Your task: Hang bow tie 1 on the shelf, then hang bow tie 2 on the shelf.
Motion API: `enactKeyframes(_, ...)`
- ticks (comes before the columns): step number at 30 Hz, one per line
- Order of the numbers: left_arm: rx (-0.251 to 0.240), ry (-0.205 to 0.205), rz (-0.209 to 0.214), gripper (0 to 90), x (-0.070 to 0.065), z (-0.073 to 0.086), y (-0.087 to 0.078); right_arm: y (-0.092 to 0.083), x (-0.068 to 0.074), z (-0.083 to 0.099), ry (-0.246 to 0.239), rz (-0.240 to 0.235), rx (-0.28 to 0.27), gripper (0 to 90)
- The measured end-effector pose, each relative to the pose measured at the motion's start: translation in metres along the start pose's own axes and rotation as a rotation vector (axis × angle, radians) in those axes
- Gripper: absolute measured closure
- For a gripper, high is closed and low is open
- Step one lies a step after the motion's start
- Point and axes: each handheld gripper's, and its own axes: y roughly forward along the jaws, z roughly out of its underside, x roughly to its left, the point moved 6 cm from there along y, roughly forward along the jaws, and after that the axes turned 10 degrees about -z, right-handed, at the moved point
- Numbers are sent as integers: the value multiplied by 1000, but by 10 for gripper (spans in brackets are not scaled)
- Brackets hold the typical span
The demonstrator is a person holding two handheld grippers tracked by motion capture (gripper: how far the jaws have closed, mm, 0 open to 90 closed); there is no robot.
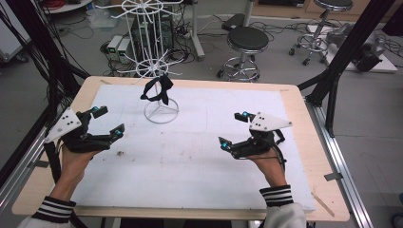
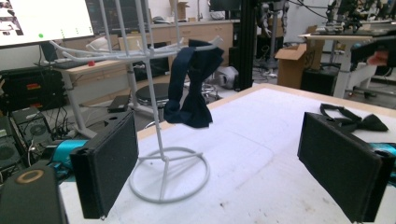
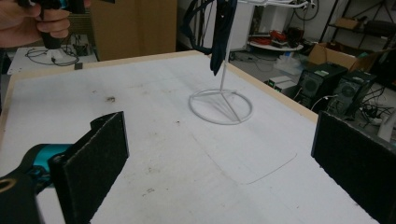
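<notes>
One tie: a dark bow tie (image 1: 159, 90) hangs by its band from a lower arm of the white wire rack (image 1: 156, 57), clear of the table (image 1: 190, 161), with the bow at the bottom of the loop (the left gripper view shows the knot drooping beside the pole).
Rack: upright at the far middle of the table, its ring base flat on the white mat; more bare arms fan out above the tie.
Left tool (image 1: 109, 120): jaws spread wide with nothing between them, held low over the near left of the mat, well apart from the rack and aimed toward it.
Right tool (image 1: 233, 128): also wide and empty, low over the near right of the mat, well apart from the rack, jaws turned toward its base.
Step in hand: by my reading a poised pause with both tools parked; the tie looks like the thing to be worked, and nothing is gripped yet.
Next move: probably one tool goes forward and up to tie height, closes on the band or the bow, then lifts the loop outward off the arm's tip.
Care needed: the rack is light and thin (a sideways tug could tip it), so the free tool may have to steady the pole.
</notes>
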Motion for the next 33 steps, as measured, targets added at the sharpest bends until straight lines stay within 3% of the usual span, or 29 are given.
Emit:
enactKeyframes(14, 30, -3, 9, 128, -3, 17, -4, -7, 1, 0, 5, 14, -2, 33)
enactKeyframes(33, 51, 1, 22, 128, -3, 21, -1, -14, -5, 4, 8, 20, -1, 33)
